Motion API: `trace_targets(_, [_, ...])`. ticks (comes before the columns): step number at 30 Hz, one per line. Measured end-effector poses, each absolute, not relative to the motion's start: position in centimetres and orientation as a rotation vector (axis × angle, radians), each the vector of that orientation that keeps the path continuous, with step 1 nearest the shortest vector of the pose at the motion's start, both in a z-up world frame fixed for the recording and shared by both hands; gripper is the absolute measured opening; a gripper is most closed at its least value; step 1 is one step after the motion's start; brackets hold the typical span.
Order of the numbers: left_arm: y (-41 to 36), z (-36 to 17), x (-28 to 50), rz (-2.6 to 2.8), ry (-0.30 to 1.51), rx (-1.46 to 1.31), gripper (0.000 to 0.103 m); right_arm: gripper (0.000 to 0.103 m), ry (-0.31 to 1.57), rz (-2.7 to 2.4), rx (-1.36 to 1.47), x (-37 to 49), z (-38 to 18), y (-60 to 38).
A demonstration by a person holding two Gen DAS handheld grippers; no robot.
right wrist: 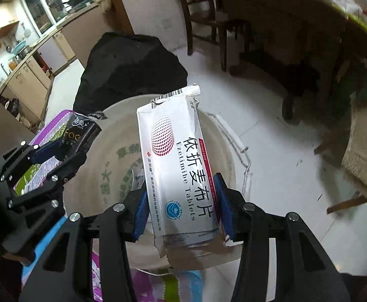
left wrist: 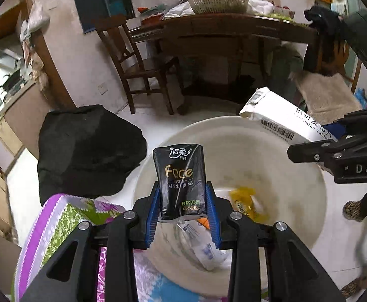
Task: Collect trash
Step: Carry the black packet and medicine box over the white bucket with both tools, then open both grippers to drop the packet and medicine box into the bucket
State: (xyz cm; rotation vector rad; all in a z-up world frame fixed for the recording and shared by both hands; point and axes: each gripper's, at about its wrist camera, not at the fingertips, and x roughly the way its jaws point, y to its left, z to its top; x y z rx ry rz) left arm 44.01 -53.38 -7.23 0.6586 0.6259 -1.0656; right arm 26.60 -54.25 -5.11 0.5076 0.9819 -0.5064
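The left gripper (left wrist: 182, 206) clamps a black tissue packet with gold "Face" lettering (left wrist: 179, 180) upright between its blue pads (left wrist: 153, 216), above the round white plastic bucket (left wrist: 296, 201). Inside the bucket lie a yellow wrapper (left wrist: 246, 201) and a crumpled white wrapper (left wrist: 203, 246). At right, the right gripper (left wrist: 347, 148) holds a white cardboard tablet box with a barcode (left wrist: 274, 115) over the bucket's rim; a black bag (left wrist: 87, 148) sits just left of the bucket.

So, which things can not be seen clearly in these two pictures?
- Left wrist view: yellow wrapper in the white bucket, blurred; its print is unreadable.
- Left wrist view: white packet in the bucket, partly hidden by the left gripper.
- Right wrist view: bucket bottom, covered by the tablet box.
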Motion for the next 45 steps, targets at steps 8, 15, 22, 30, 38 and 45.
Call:
trace_targets(8, [-54.5,-9.0,44.3,-1.046,0.613,0.665,0.035,0.046,1.007,-0.467,0.559,27.5,-6.1,-54.3])
trace_targets(15, [-53.2,-9.6,44.6,-1.032,0.619,0.648,0.035,0.046,1.015,-0.447,0.568,27.6,-6.4,-55.2])
trace_targets(22, [-52.5,-9.6,44.3,-1.026,0.622,0.649,0.038,0.046,1.03,-0.434,0.558,28.5,-6.7,-55.5])
trace_targets(30, [-52.1,-9.9,46.4,-0.965,0.656,0.608,0.055,0.05,1.026,-0.453,0.54,28.9,-6.9,-55.6])
trace_targets(38, [-51.1,-10.3,47.1,-0.959,0.662,0.598,0.055,0.05,1.035,-0.459,0.53,28.8,-7.6,-55.3])
trace_targets(45, [-49.7,-10.2,46.8,-0.919,0.64,0.562,0.057,0.05,1.032,-0.448,0.51,28.7,-8.0,-54.6])
